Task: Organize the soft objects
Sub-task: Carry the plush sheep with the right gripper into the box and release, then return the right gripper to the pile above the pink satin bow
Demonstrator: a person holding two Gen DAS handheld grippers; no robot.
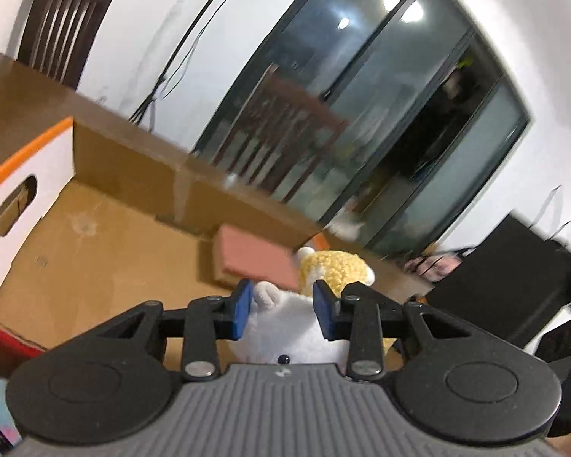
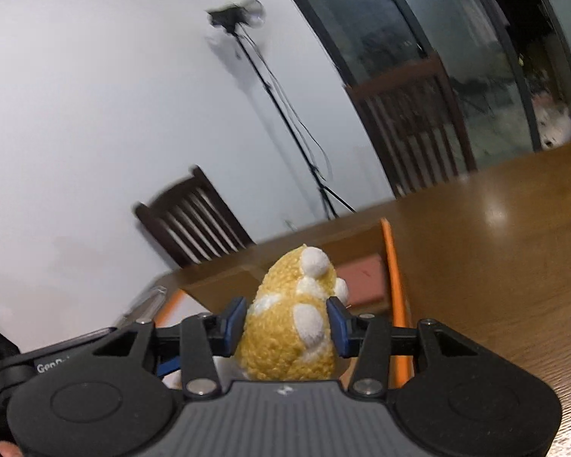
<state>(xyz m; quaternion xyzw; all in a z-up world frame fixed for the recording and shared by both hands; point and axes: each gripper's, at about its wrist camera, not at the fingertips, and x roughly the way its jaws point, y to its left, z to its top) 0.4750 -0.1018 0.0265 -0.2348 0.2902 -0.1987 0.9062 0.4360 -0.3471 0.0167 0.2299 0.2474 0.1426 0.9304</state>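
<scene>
A: Left to right: a cardboard box [image 1: 95,243] with orange-trimmed white walls sits on a brown wooden table [image 1: 38,95]; the left gripper [image 1: 282,314] hangs over its open top. What do its jaws hold?

B: A white plush toy [image 1: 285,327], pressed between the blue pads [image 1: 241,314]. Just beyond it sits a yellow plush toy [image 1: 335,270], with a reddish-brown pad [image 1: 255,255] lying on the box floor by the far wall.

A: And the right gripper [image 2: 290,325]?

B: Its jaws are closed on the yellow plush toy [image 2: 289,327], white spots up, above the box's orange rim [image 2: 394,285] near the table's [image 2: 495,247] far edge. Dark wooden chairs [image 2: 194,217] stand behind.
</scene>
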